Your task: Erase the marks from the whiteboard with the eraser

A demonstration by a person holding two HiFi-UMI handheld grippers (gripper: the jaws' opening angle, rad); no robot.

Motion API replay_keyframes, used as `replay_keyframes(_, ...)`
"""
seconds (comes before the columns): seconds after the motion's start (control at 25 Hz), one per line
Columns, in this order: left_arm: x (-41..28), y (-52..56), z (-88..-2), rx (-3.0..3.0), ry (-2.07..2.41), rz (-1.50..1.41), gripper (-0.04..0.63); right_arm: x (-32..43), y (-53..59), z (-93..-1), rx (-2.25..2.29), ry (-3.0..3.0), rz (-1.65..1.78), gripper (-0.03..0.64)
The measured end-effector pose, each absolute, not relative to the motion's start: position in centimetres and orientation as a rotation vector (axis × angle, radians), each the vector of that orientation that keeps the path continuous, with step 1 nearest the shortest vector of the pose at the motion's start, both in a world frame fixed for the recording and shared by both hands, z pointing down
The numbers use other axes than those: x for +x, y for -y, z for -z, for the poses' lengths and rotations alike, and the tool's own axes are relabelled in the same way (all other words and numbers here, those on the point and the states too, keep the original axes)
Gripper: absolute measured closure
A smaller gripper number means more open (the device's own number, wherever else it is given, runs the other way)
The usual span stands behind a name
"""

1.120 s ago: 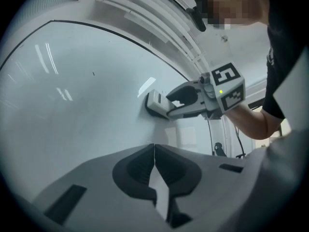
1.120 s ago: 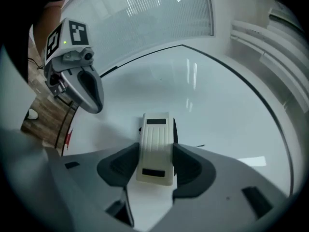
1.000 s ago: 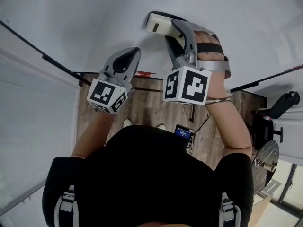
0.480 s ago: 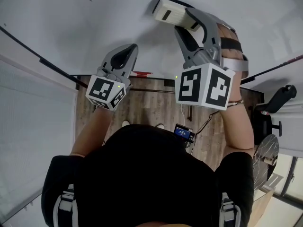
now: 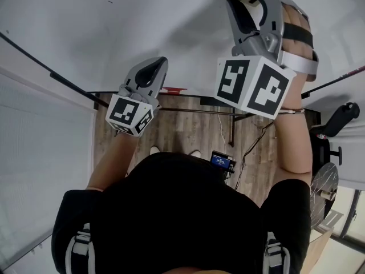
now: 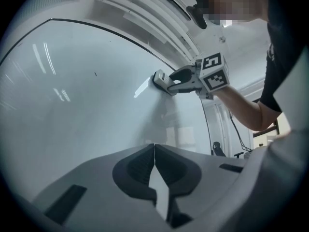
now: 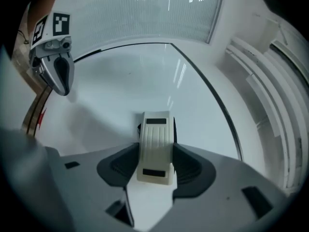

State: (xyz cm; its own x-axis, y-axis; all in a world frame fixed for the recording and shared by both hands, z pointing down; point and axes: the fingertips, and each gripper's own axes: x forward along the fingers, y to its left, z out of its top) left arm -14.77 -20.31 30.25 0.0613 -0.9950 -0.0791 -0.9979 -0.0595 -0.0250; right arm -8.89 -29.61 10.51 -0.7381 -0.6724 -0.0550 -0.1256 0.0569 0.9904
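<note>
Ribbed cream eraser (image 7: pixel 155 132) in right tool (image 7: pixel 155 157), flat on glossy whiteboard (image 7: pixel 116 93)

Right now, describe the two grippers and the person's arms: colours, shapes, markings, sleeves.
The left gripper and right gripper are grey moulded shells with dark ribbed pads. Each carries a white cube printed with black square markers: left cube, right cube. Black straps cross the right one's handle. The person wears a black short-sleeved top; forearms bare.
</note>
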Motion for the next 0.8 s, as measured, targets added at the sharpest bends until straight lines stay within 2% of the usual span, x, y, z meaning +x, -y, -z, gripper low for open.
replay_keyframes(0.36,-15.2,19.6,-30.5,-2.229,-2.131,-0.055,0.589,-10.4,28.1,-23.8,0.445,1.846,1.620,0.399)
replay_keyframes(0.64,-15.3,19.8,-30.8,-2.238,-2.129,-0.054,0.589,-10.3,27.5,-23.7,0.359,1.916,1.557,0.396)
replay_keyframes(0.8,-15.5,19.6,-30.8,-2.236,-2.129,-0.049,0.589,-9.7,26.8,-18.1,0.491,1.967,1.653,0.396)
